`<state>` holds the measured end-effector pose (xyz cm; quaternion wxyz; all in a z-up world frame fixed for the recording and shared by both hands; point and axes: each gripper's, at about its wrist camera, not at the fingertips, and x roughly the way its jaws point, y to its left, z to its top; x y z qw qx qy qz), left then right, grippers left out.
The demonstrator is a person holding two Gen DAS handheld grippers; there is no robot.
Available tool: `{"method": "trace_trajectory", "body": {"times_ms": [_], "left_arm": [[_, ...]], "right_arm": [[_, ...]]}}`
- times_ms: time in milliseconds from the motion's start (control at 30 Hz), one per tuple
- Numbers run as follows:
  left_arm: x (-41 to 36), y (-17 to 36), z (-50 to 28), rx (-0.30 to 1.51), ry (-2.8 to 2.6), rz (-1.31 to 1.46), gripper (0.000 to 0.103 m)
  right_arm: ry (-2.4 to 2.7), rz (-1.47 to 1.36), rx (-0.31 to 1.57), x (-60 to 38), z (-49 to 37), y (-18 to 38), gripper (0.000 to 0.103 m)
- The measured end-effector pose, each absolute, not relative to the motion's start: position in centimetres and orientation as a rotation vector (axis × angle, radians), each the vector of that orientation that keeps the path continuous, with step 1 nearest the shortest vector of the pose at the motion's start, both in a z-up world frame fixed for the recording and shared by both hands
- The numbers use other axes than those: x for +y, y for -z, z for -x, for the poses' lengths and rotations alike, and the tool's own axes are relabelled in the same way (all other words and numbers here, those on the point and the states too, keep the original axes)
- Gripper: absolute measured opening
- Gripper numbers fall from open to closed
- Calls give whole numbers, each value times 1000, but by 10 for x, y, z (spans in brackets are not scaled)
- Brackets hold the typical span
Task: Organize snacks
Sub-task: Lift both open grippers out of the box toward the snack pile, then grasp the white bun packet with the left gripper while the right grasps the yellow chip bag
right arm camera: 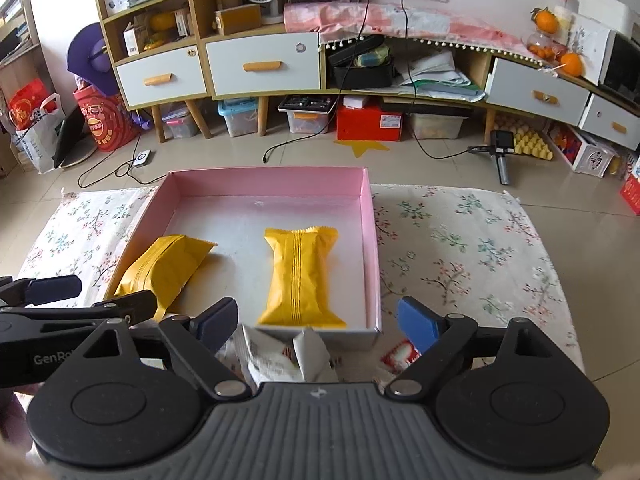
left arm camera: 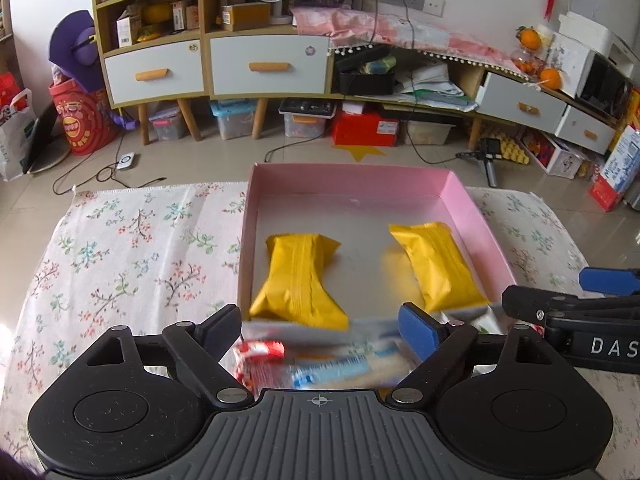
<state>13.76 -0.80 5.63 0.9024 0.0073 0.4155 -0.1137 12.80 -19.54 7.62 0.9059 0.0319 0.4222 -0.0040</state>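
Observation:
A pink box (left arm camera: 352, 178) (right arm camera: 264, 180) sits on a floral cloth and holds two yellow snack packets (left arm camera: 298, 280) (left arm camera: 438, 266) (right arm camera: 298, 272) (right arm camera: 164, 268). My left gripper (left arm camera: 320, 326) is open above clear red, white and blue snack packets (left arm camera: 304, 366) lying just in front of the box. My right gripper (right arm camera: 318, 318) is open above a white crumpled packet (right arm camera: 280, 354), with a red and white packet (right arm camera: 400, 356) to its right. Each gripper shows at the edge of the other's view (left arm camera: 568, 296) (right arm camera: 80, 300).
The floral cloth (left arm camera: 132, 256) (right arm camera: 472, 248) covers the low table. Beyond it lie a tiled floor with cables (left arm camera: 100, 172), storage bins and a long cabinet with drawers (left arm camera: 268, 66).

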Motion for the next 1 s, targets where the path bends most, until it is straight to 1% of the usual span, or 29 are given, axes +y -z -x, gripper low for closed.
{"method": "trace_trajectory", "body": {"times_ms": [267,433,533,633,800,1000], "left_arm": [[-2,-56,-106,882,237,28,93],[2,-49,-90,911,214,40,94],[4,-45,-83,918,195,18,94],[8,-38,-75,920,187,12,94],[20,-26,-57,901,174,-5,94],[34,-17,-47,895,191,-14,94]], "right_arm": [[8,-99,888,-202,-101,-77,92],[30,-150,901,-206,-90,-77,93],[61,-127,898,-204,-83,-79,93],[43,-149,894,-207,-74,-78,97],[44,-146,887,-212,-60,-66,99],[51,-118,898,-222,-48,-48,99]]}}
